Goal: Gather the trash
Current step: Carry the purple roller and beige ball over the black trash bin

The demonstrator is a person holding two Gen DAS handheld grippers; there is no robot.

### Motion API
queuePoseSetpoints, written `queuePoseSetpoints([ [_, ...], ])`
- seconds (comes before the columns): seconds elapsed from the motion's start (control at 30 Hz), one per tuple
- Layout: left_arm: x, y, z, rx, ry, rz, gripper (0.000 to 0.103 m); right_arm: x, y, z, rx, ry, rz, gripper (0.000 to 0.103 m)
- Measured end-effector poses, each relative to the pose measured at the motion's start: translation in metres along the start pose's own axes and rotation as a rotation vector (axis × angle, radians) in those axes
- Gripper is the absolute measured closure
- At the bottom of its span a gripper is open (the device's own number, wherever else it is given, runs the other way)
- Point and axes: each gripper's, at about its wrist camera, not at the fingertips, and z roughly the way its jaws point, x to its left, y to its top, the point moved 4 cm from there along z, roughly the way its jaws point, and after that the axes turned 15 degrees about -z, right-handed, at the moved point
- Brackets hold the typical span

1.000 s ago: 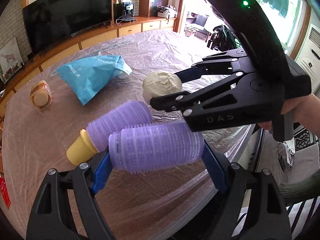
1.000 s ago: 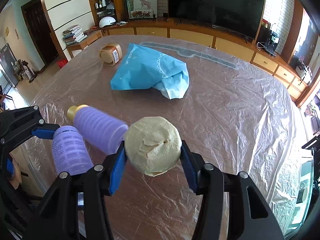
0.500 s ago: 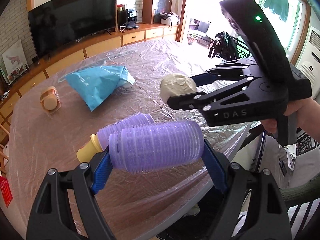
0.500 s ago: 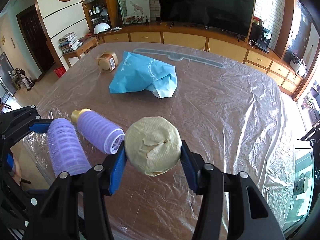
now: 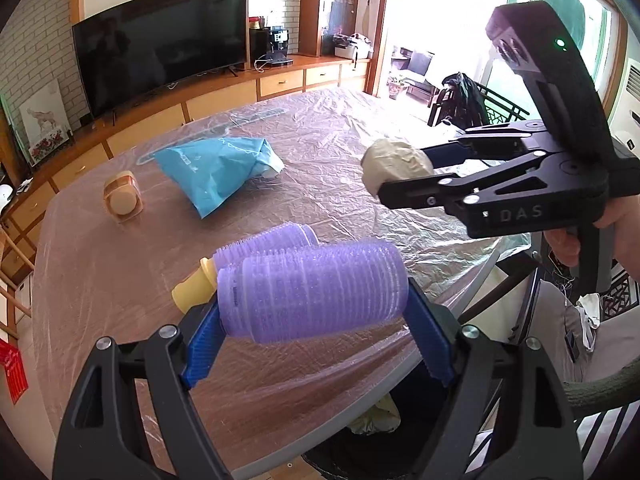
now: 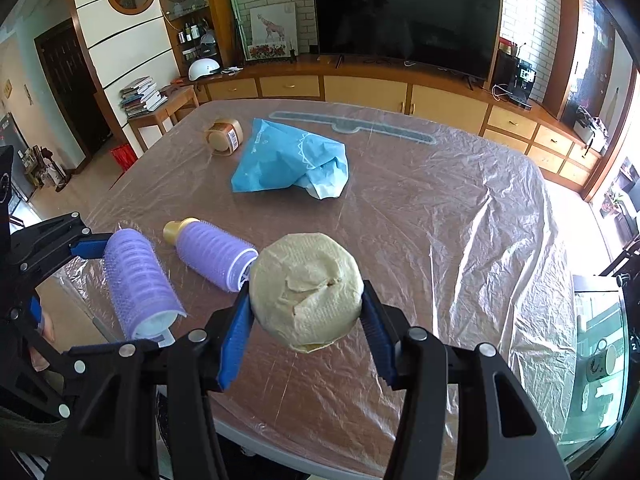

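Note:
My left gripper (image 5: pixel 316 340) is shut on a purple hair roller (image 5: pixel 316 290) and holds it above the table's near edge; the roller also shows in the right wrist view (image 6: pixel 138 284). My right gripper (image 6: pixel 306 322) is shut on a crumpled beige paper ball (image 6: pixel 306 290), held above the table; the ball also shows in the left wrist view (image 5: pixel 394 162). A second purple roller with a yellow cap (image 6: pixel 212 252) lies on the table. A crumpled blue bag (image 6: pixel 288 162) lies further back.
A small tan tape roll (image 6: pixel 224 136) lies behind the blue bag. The table (image 6: pixel 460 200) is covered in wrinkled clear plastic. A dark bin with crumpled trash (image 5: pixel 376 420) stands under the near edge. A TV cabinet (image 6: pixel 360 88) runs along the far wall.
Both grippers have pulled back and up from the table with their loads. The table looks further away now, and the bin under the edge has come into the left wrist view.

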Motion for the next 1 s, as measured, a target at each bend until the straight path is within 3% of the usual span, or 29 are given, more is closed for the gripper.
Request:
queuePoseSetpoints([
  [0.47,-0.004,-0.004,-0.021,-0.035,0.002,0.001,0.02,0.007,-0.006,-0.028,-0.043,0.018,0.012,0.052],
  [1.0,-0.002,-0.033,-0.042,-0.033,0.047,-0.028,0.02,0.033,-0.049,-0.059,-0.045,0.098,0.023,0.052],
])
